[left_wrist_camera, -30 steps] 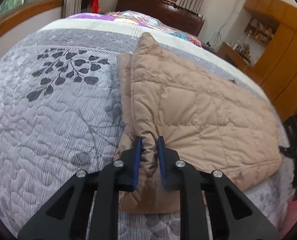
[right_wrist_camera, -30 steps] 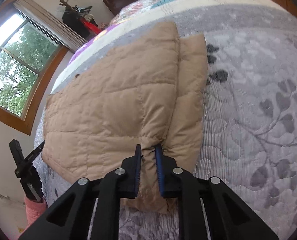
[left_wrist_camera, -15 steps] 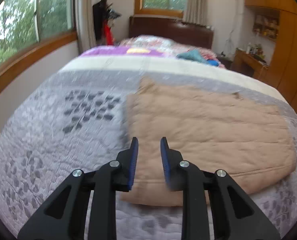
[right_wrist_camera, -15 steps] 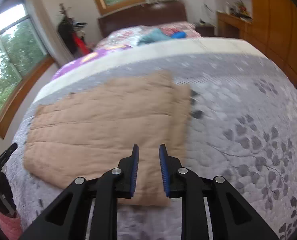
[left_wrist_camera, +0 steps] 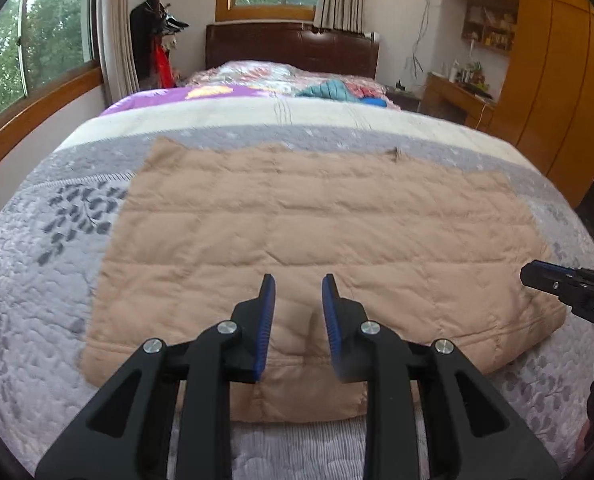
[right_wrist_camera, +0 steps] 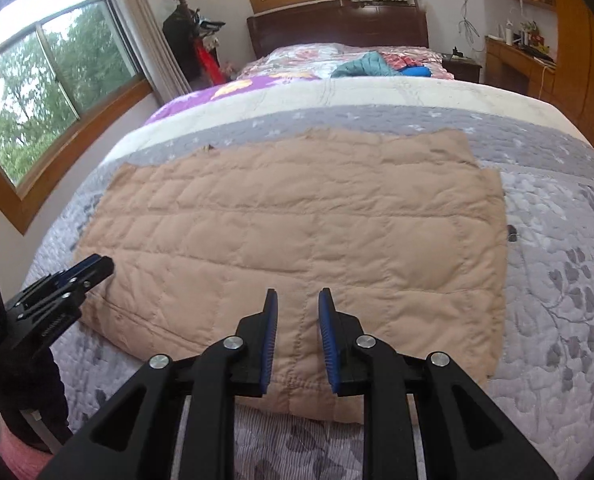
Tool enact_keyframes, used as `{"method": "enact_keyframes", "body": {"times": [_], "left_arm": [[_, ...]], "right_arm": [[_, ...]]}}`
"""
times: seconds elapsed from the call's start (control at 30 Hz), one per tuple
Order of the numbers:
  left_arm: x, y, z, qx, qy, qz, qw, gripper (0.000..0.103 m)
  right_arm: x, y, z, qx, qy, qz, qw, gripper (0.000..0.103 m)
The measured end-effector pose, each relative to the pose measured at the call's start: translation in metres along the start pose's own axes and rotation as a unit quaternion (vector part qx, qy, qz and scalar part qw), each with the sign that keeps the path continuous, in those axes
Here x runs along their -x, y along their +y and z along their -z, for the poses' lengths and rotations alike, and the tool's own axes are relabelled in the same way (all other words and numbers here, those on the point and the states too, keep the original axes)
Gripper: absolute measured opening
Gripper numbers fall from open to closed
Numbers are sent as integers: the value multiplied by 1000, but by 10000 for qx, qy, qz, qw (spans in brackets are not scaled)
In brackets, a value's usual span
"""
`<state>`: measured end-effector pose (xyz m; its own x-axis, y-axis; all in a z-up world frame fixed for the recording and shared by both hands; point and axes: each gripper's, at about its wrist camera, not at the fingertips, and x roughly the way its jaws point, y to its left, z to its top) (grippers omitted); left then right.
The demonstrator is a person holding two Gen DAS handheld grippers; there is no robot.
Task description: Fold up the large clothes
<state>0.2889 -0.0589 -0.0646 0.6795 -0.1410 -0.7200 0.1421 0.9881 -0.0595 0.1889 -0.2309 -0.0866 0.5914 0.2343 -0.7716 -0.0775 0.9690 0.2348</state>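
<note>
A tan quilted jacket [left_wrist_camera: 317, 240] lies folded flat as a wide rectangle on the grey leaf-patterned bedspread [left_wrist_camera: 37, 280]; it also shows in the right wrist view [right_wrist_camera: 297, 240]. My left gripper [left_wrist_camera: 297, 292] is open and empty, held above the jacket's near edge. My right gripper [right_wrist_camera: 297, 304] is open and empty too, above the near edge. The right gripper shows at the right rim of the left wrist view [left_wrist_camera: 569, 288]. The left gripper shows at the left of the right wrist view [right_wrist_camera: 57, 292].
Teal and blue clothes [left_wrist_camera: 337, 90] lie on floral bedding near the dark wooden headboard [left_wrist_camera: 293, 48]. A coat stand [left_wrist_camera: 157, 40] stands by the window. Wooden wardrobes [left_wrist_camera: 557, 80] and a desk [left_wrist_camera: 457, 96] line the right side.
Both grippers let go of the jacket's folded edge, opened, and pulled back and up. The jacket now lies flat on the bed.
</note>
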Motion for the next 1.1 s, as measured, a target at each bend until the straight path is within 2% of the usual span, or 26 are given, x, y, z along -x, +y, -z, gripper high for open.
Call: {"method": "enact_keyframes", "body": {"times": [0.3,0.47,0.63,0.77,0.97,1.03,1.1], "left_arm": [[-31,-1,14,-193,297,-32,9994,26],[-38,-5,21,-320,331,-99,9989,26],[-40,-7,26,-443,286,-159,9985,26],[-42,-7,28,-396,302,-30,9988,25],[-42,-2,27,-393,288,-41,9988,25],[-37,-4,25,-411,282,-95,9987,25],[-27,-5,22,-459,281,-94,9985,25]], "right_arm": [[-35,-1,13,148,253,234,9993,22],[-45,0,19,169,278,310,9990,22],[-51,1,26,222,149,293,9992,22],[-51,-2,27,176,120,210,9996,20],[-48,0,27,200,36,307,9993,20],[-39,-1,24,164,23,251,9995,22],[-28,0,22,177,-22,90,9998,30]]}}
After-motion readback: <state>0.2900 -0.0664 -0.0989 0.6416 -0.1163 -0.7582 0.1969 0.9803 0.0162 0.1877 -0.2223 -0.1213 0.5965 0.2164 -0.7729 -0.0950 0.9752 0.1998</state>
